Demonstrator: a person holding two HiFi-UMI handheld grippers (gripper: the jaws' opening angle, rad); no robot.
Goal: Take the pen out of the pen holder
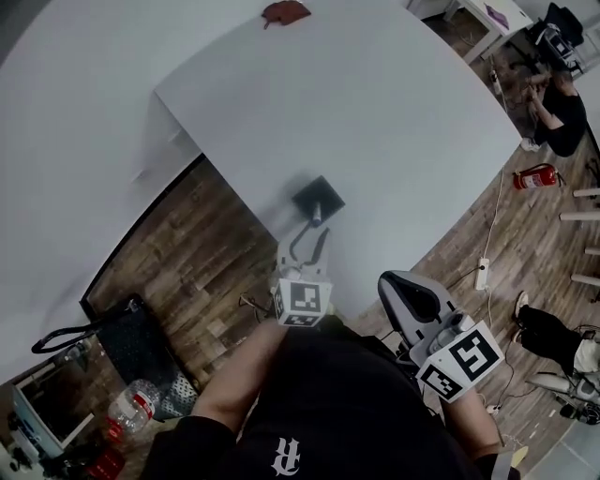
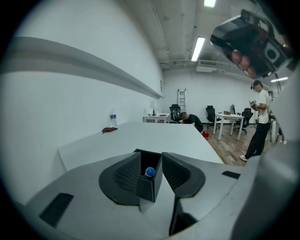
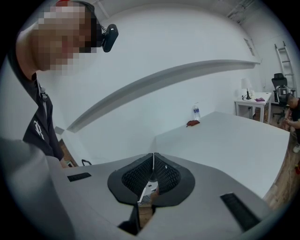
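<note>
A black square pen holder (image 1: 318, 198) stands on the white table (image 1: 375, 103) near its front corner. A pen with a blue cap (image 2: 150, 172) sits upright inside the pen holder (image 2: 149, 183). My left gripper (image 1: 310, 234) points at the holder from the near side. In the left gripper view the left gripper (image 2: 151, 155) is open, its jaws flanking the holder's near corner without pressing on it. My right gripper (image 1: 388, 279) hangs off the table's front edge over the wooden floor. In its own view the right gripper (image 3: 153, 156) is shut, with nothing between the jaws.
A red cloth (image 1: 285, 11) and a water bottle (image 2: 113, 118) lie at the table's far end. A black bag (image 1: 131, 342) sits on the floor to the left and a fire extinguisher (image 1: 534, 176) to the right. A person (image 2: 260, 122) stands at the right.
</note>
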